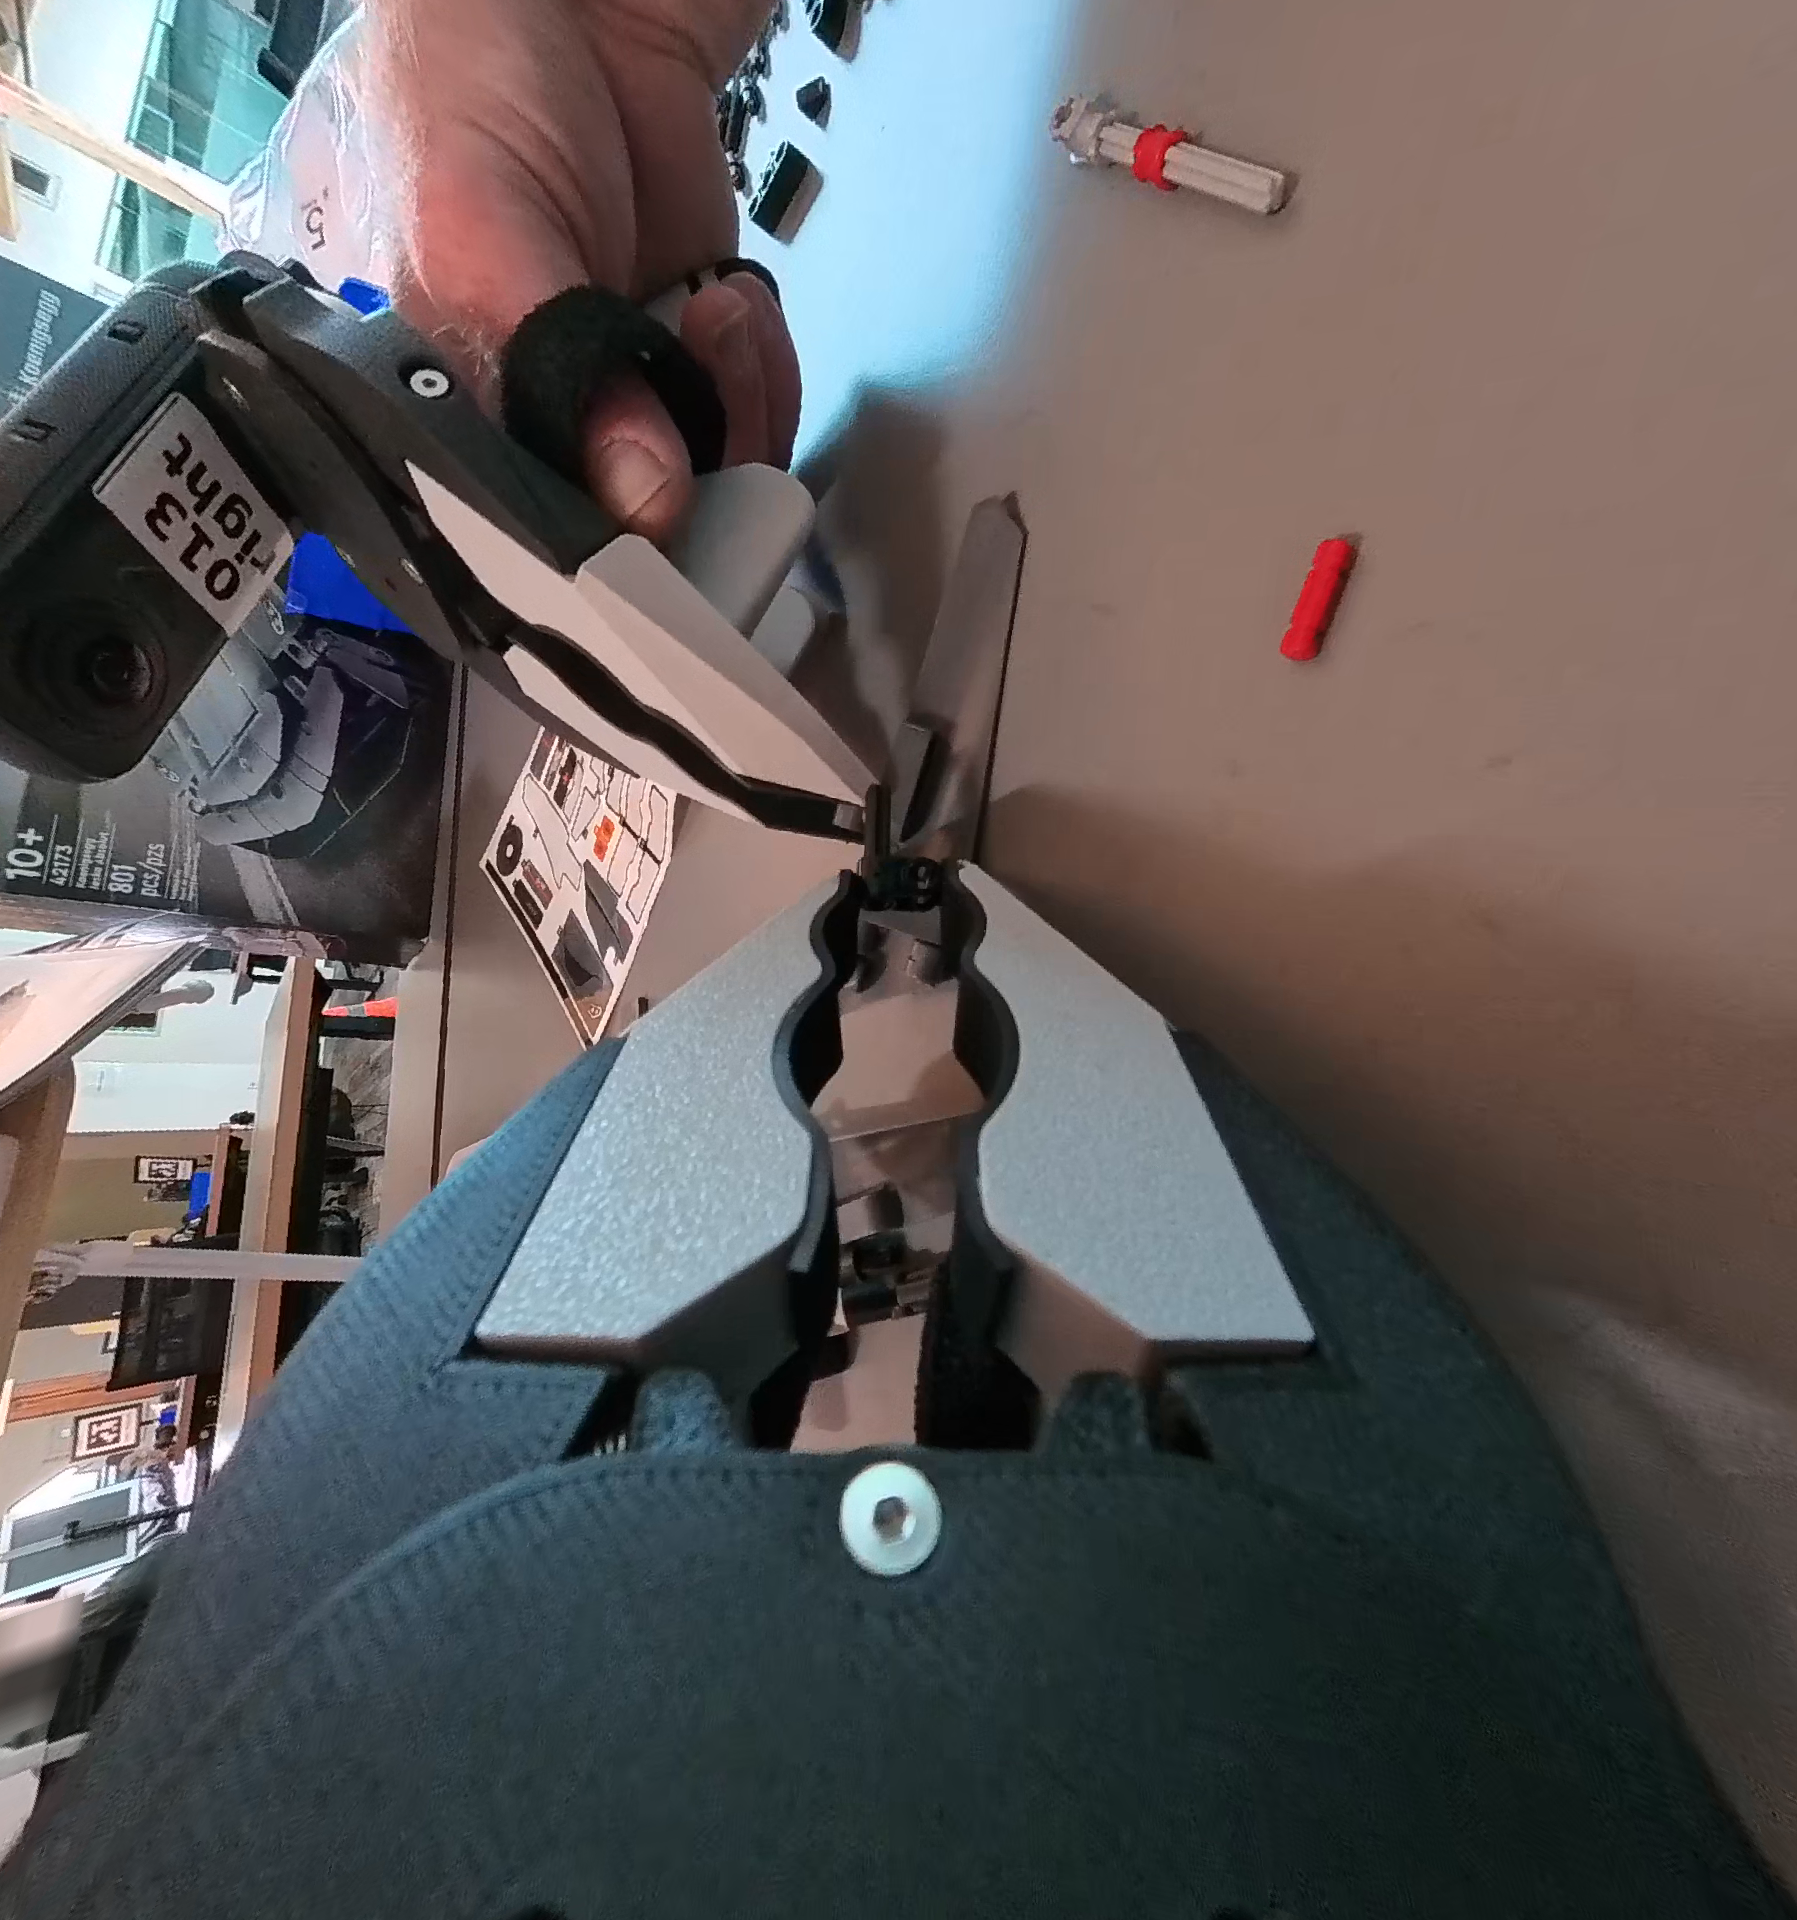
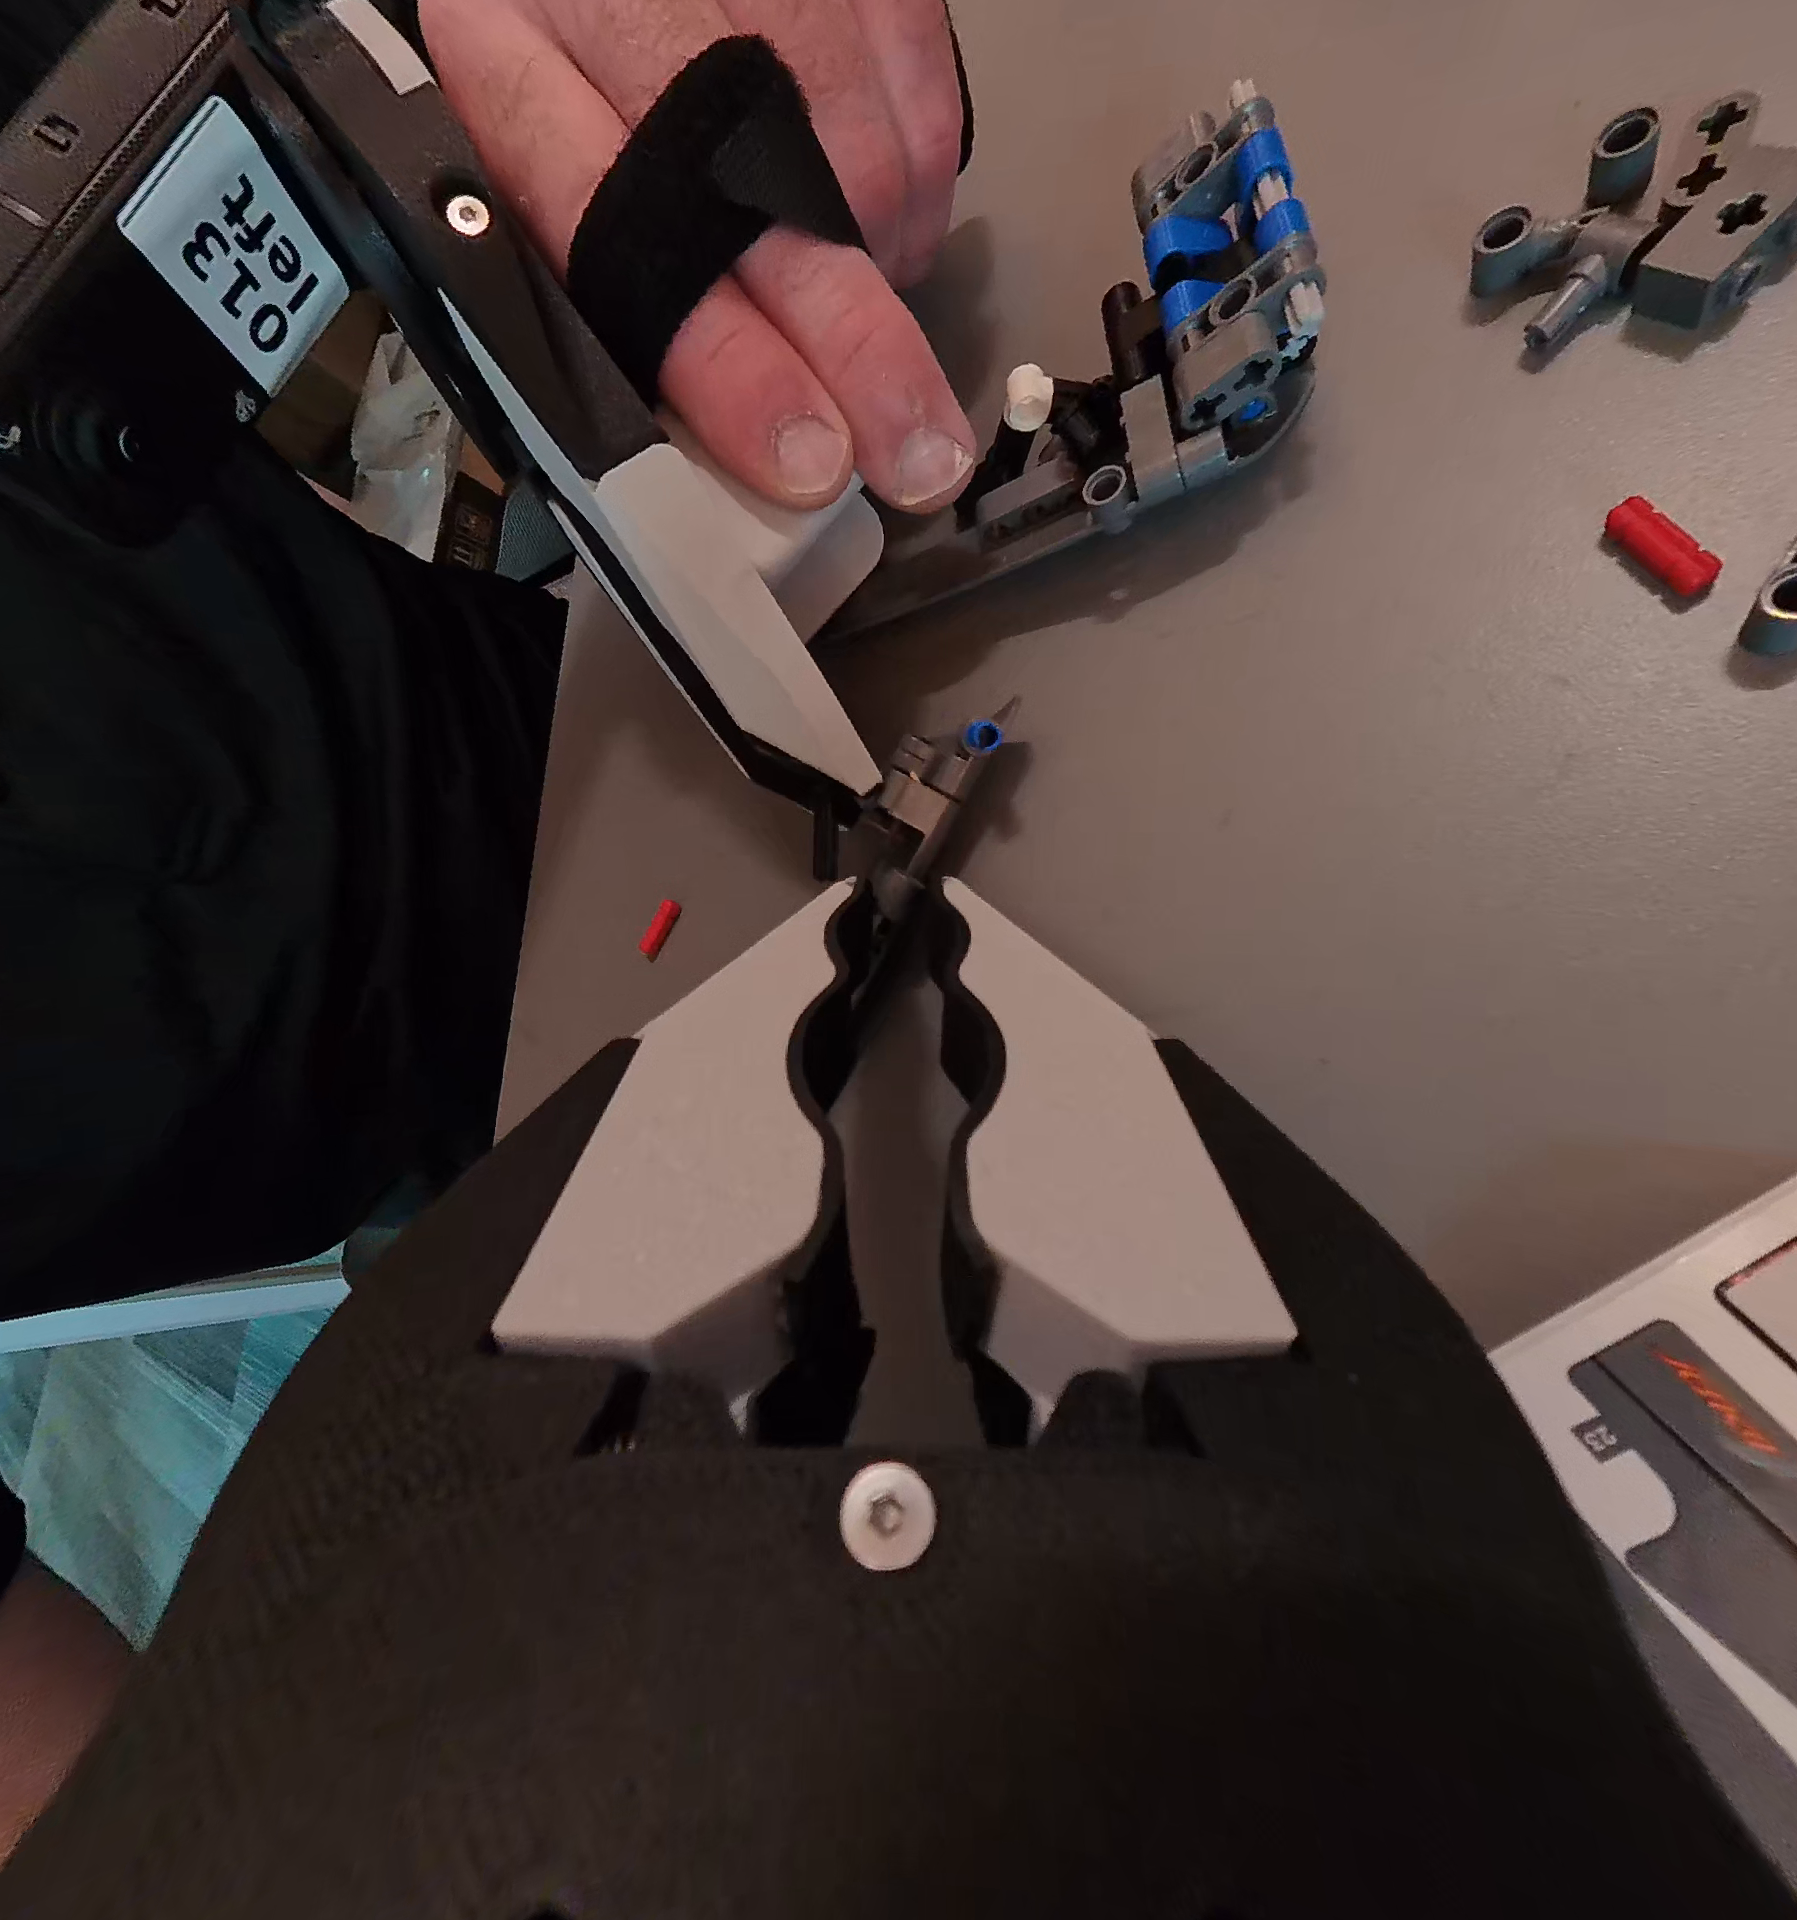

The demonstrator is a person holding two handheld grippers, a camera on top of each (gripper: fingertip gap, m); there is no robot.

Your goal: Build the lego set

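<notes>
Both grippers meet on one small grey lego sub-assembly [image 2: 915, 792] held above the grey table. In the right wrist view my right gripper [image 2: 899, 896] is shut on its thin dark grey bar, which carries a blue pin [image 2: 982, 738] at the far end. The left gripper [image 2: 861, 792] comes in from the upper left and pinches the other end. In the left wrist view my left gripper [image 1: 906, 883] is shut on the black-and-grey end [image 1: 909, 879]. The right gripper [image 1: 861, 812] closes in from the upper left, and the grey bar [image 1: 972, 665] sticks out beyond.
A larger grey and blue assembly [image 2: 1221, 312], grey connectors [image 2: 1652, 229], a red pin [image 2: 1663, 545] and a tiny red piece [image 2: 658, 927] lie on the table. A white axle with a red bush [image 1: 1174, 156], the set's box [image 1: 198, 821] and a sticker sheet [image 1: 582, 883] lie farther off. My left and right fingertips are right by each other.
</notes>
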